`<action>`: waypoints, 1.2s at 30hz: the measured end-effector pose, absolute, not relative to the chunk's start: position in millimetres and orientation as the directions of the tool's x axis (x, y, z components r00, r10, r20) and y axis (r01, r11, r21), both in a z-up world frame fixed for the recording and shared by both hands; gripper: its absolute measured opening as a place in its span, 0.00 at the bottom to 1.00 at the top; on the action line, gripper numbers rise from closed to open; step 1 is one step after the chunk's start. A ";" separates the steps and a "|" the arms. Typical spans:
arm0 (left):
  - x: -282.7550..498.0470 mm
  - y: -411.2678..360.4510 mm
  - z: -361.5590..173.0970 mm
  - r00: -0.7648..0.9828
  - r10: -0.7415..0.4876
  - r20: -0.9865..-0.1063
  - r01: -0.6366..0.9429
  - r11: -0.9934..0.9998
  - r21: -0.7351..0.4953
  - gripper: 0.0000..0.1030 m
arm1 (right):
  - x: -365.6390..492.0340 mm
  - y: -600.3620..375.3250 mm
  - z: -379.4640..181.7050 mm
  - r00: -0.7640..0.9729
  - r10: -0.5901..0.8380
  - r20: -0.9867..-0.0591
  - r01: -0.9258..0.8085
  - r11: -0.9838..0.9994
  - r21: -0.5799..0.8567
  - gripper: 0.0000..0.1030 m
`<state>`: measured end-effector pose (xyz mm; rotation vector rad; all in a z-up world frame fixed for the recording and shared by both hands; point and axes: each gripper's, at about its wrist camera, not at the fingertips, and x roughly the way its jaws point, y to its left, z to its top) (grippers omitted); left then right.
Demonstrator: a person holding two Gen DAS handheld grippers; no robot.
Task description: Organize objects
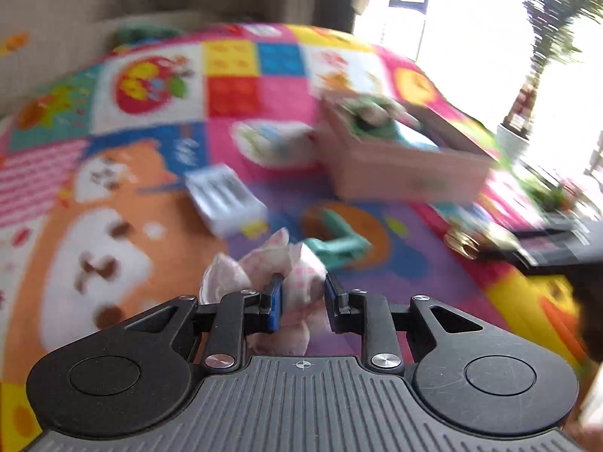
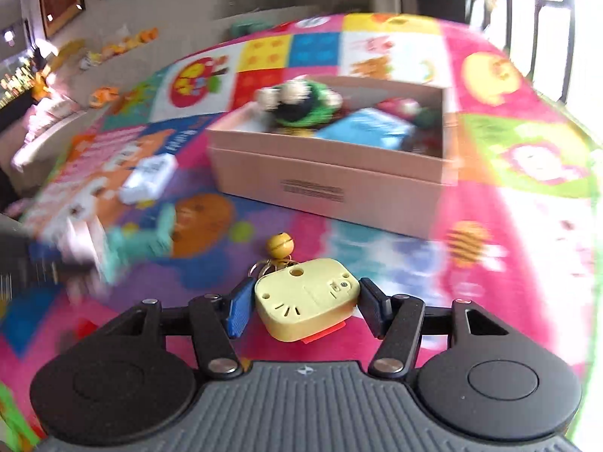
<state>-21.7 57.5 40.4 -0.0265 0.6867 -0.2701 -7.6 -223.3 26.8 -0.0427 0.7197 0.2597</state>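
Note:
My left gripper [image 1: 301, 282] is shut on a crumpled pink-and-white wrapper [image 1: 264, 267] and holds it over the colourful play mat [image 1: 113, 226]. My right gripper [image 2: 301, 293] is shut on a yellow plastic toy [image 2: 305, 307] with a small yellow bell [image 2: 278, 245] on its ring. A pink cardboard box [image 2: 324, 184] stands ahead of the right gripper, holding a green-and-black knitted toy [image 2: 301, 107] and a blue packet [image 2: 365, 128]. The box also shows in the left wrist view [image 1: 407, 173]. Both views are blurred by motion.
On the mat lie a white battery-holder box [image 1: 224, 199], a teal plastic clip [image 1: 339, 246] and a round patterned pouch [image 1: 275, 143]. The clip [image 2: 147, 241] and white box [image 2: 149, 179] also show left of the right gripper. A potted plant [image 1: 516, 128] stands beyond the mat.

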 end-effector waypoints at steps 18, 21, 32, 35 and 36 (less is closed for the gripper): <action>-39.9 -17.0 45.4 0.654 -0.402 -0.641 0.482 0.875 -0.057 0.25 | -25.1 -263.1 28.5 0.823 0.215 -0.527 -0.141 0.974 0.177 1.00; -42.8 -37.0 27.6 0.594 -0.413 -0.691 0.532 0.845 -0.048 0.26 | -25.3 -263.8 28.4 0.825 0.216 -0.523 -0.139 0.973 0.183 1.00; -48.3 -83.3 18.1 0.547 -0.444 -0.710 0.625 0.780 -0.007 0.43 | -25.6 -279.3 26.7 0.841 0.207 -0.501 -0.075 0.960 0.270 1.00; -50.7 -84.8 17.0 0.554 -0.446 -0.703 0.628 0.778 0.002 0.45 | -25.6 -285.3 25.9 0.846 0.203 -0.493 -0.053 0.952 0.302 1.00; -52.3 -85.1 16.6 0.556 -0.448 -0.700 0.634 0.774 0.008 0.45 | -25.1 -286.9 25.5 0.846 0.204 -0.493 -0.047 0.949 0.311 1.00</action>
